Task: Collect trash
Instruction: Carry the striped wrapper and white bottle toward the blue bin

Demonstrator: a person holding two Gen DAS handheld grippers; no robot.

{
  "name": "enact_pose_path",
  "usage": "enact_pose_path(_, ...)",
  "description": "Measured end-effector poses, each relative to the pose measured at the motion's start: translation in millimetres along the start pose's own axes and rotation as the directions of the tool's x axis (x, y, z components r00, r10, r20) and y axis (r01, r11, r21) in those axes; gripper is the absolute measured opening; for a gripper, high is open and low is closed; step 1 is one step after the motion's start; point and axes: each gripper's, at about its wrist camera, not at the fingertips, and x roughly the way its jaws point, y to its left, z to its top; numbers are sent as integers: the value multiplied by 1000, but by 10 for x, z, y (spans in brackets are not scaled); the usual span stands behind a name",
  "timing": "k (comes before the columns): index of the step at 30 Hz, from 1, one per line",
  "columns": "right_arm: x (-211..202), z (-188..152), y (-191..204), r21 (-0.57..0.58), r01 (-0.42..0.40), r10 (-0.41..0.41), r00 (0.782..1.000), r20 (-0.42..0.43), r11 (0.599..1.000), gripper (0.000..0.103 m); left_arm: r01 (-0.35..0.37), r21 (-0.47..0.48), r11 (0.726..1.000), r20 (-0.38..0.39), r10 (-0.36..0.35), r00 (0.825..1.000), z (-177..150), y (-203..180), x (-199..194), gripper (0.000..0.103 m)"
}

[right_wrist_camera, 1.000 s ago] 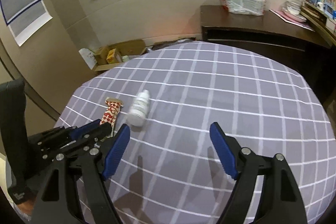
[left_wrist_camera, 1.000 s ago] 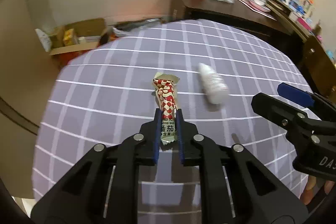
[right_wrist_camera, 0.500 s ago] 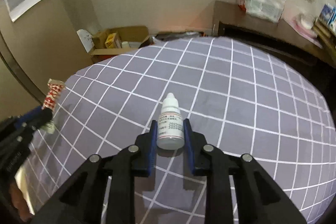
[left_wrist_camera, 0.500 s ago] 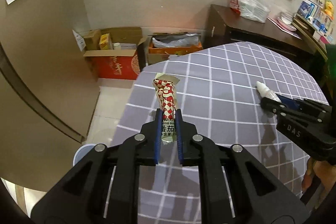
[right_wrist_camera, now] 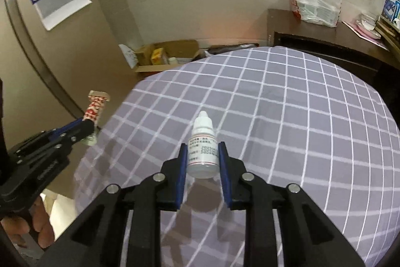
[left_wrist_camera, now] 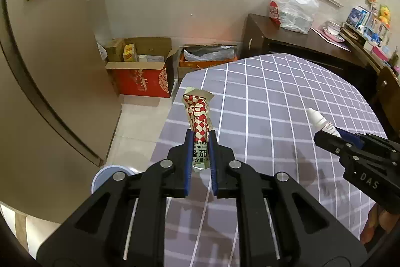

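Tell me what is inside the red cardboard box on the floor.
The red box stands open, with a yellow carton and a small white container showing. Its front wall hides anything lower down.

Table [right_wrist_camera: 287, 101], rounded edge, covered by a grey-lilac cloth [left_wrist_camera: 275, 104] with a white grid of lines; cloth lies flat and hangs over the near edge. Shadows fall on the cloth; nothing can be seen lying directly on its visible surface. Floor [left_wrist_camera: 140, 116], pale tiles, beside the table. On it, against the wall: open red cardboard box [left_wrist_camera: 142, 81] holding small cartons, one yellow; beside it an orange box [left_wrist_camera: 207, 61] with crumpled plastic inside. A round pale-blue container [left_wrist_camera: 110, 173] stands on the floor nearer, partly hidden. Dark wooden sideboard [right_wrist_camera: 325, 36] behind the table, bearing a white plastic bag [right_wrist_camera: 316, 1], filled, and a dish [right_wrist_camera: 368, 21].
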Motion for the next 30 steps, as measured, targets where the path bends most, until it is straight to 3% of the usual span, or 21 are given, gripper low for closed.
enact_pose_path(16,-508,-424,784,-44,-137,138,990,14,990,24,-7,-16,1000,42,7,999,-398,457,-737,12)
enact_pose_path(30,-304,-500,1551,-126,-202,200,979,-32,971,24,-32,-97,995,36,36,999,-633,1147,-817,12)
